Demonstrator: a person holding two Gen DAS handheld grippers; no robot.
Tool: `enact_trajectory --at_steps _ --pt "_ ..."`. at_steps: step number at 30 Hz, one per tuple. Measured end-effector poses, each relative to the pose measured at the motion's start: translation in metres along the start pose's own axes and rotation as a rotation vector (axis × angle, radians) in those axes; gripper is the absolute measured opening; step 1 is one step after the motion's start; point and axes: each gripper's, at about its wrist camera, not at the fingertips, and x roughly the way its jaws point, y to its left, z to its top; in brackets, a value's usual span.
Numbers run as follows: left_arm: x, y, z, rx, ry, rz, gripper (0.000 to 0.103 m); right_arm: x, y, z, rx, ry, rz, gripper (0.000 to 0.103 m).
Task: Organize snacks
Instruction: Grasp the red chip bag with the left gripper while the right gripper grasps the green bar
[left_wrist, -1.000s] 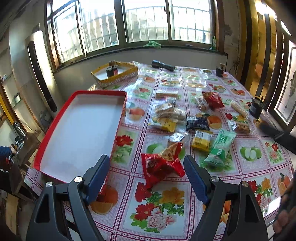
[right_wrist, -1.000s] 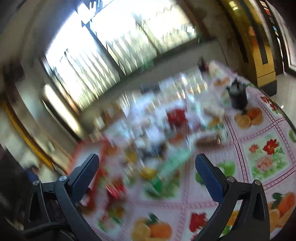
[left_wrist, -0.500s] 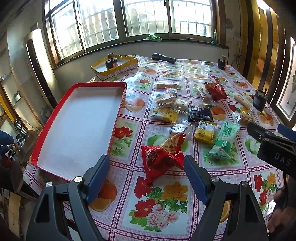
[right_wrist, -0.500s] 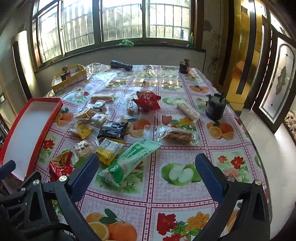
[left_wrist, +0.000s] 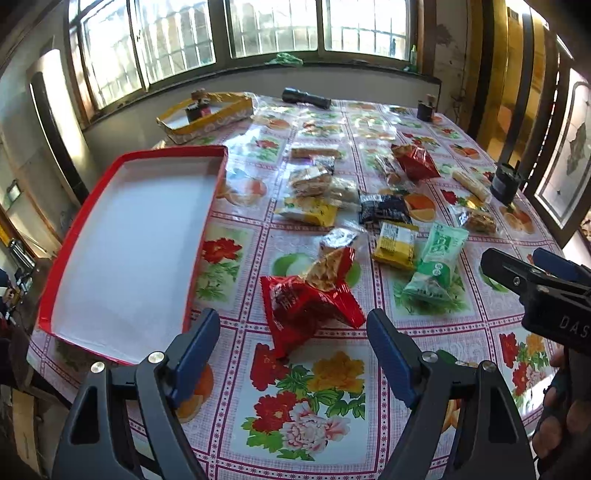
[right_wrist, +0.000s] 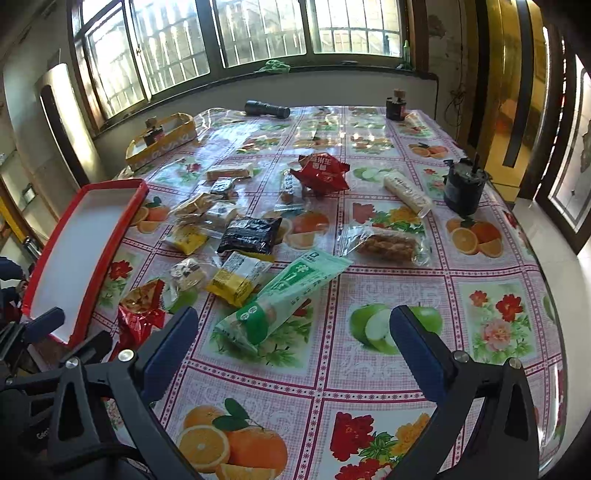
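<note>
Item: snacks for sorting, lying loose across the middle of the table (left_wrist: 332, 413), which wears a glossy fruit-and-flower oilcloth; nothing yet in the shallow red-rimmed tray with white floor (left_wrist: 133, 243) along the table's left edge. Left gripper (left_wrist: 293, 336): jaws apart, empty, poised just short of the crumpled red foil snack bag (left_wrist: 306, 299) near the front edge. Right gripper (right_wrist: 291, 332): jaws apart, empty, lined up on the long green-and-white plastic snack pack (right_wrist: 284, 295). Risks, as judged: the red bag is puffed and creased, so a pinch on its loose corner may slip or tear; the small clear-wrapped biscuit packet (left_wrist: 338, 240) touches it and could be dragged along; the slick cloth lets packs slide under a glancing jaw; the two grippers sit close and may collide. View notes: the left wrist camera shows the tray's full length and the right gripper entering at its right side; the right wrist camera alone shows the white cylindrical roll pack (right_wrist: 406, 194) clearly, the dark round container (right_wrist: 463, 188) near the right edge, and the far red bag's printed face (right_wrist: 321, 175).
</note>
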Motion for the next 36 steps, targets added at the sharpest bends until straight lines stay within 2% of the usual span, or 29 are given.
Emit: enact_trajectory --at_steps 5,10,14,28,34,36 --pt "0.007 -0.006 -0.002 0.005 0.036 0.006 0.082 0.008 -0.010 -0.005 0.036 0.043 0.002 0.103" --pt "0.007 -0.010 -0.003 0.012 0.035 0.075 0.082 0.012 -0.017 -0.010 0.073 0.069 0.007 0.103" --pt "0.007 -0.012 -0.004 0.028 0.031 0.100 0.082 0.012 -0.018 -0.011 0.079 0.074 -0.001 0.103" --pt "0.007 -0.013 -0.007 0.036 0.022 0.105 0.082 0.010 -0.004 -0.011 0.052 0.074 -0.007 0.103" --pt "0.003 -0.013 -0.008 0.036 -0.010 0.180 0.082 0.009 -0.004 -0.011 0.057 0.071 -0.011 0.103" --pt "0.004 -0.013 -0.008 0.038 -0.001 0.174 0.082 0.009 -0.003 -0.011 0.053 0.073 -0.017 0.103"
